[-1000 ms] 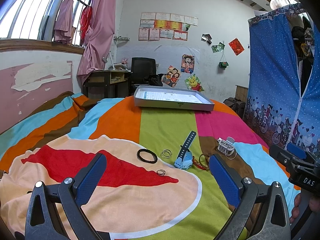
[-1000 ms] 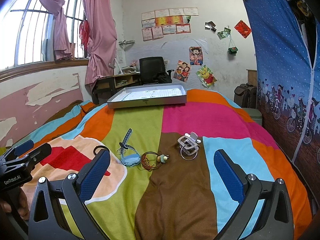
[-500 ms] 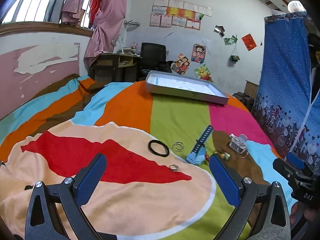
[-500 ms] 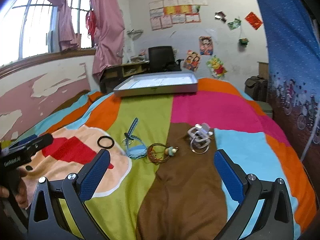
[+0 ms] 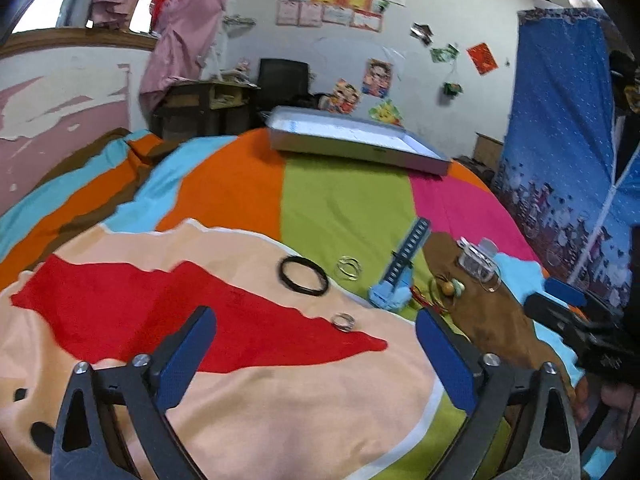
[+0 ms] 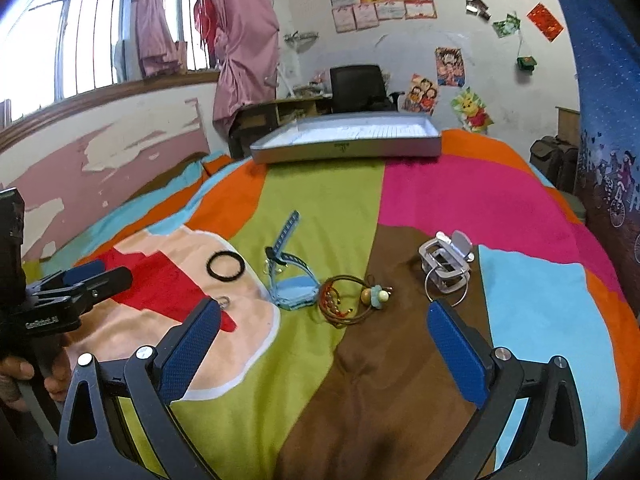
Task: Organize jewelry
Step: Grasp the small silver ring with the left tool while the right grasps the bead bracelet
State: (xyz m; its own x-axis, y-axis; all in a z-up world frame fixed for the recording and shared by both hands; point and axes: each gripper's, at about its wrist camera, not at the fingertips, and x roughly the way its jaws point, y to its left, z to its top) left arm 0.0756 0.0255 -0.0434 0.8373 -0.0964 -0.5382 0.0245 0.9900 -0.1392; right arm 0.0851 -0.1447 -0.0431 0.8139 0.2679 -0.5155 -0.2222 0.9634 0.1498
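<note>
Jewelry lies spread on a colourful bedspread. In the left wrist view I see a black band (image 5: 303,275), a pair of thin silver rings (image 5: 349,268), a small silver ring (image 5: 344,322), a blue watch strap (image 5: 396,280), a brown beaded cord bracelet (image 5: 444,290) and a clear clip (image 5: 478,262). My left gripper (image 5: 316,332) hangs just short of the small ring, jaws wide and closing, nothing between them. In the right wrist view my right gripper (image 6: 324,320) sits before the cord bracelet (image 6: 352,300), strap (image 6: 290,276) and clip (image 6: 446,264), jaws wide and closing, empty.
A shallow grey tray (image 6: 348,148) rests at the bed's far end. Behind it stand a desk and a black chair (image 6: 358,88). A blue fabric wardrobe (image 5: 568,128) borders the right side. A hand holds the left gripper's handle (image 6: 24,372).
Both grippers have come forward and lower toward the jewelry, which now looks larger and nearer. Both cameras tilted further down. No item has moved.
</note>
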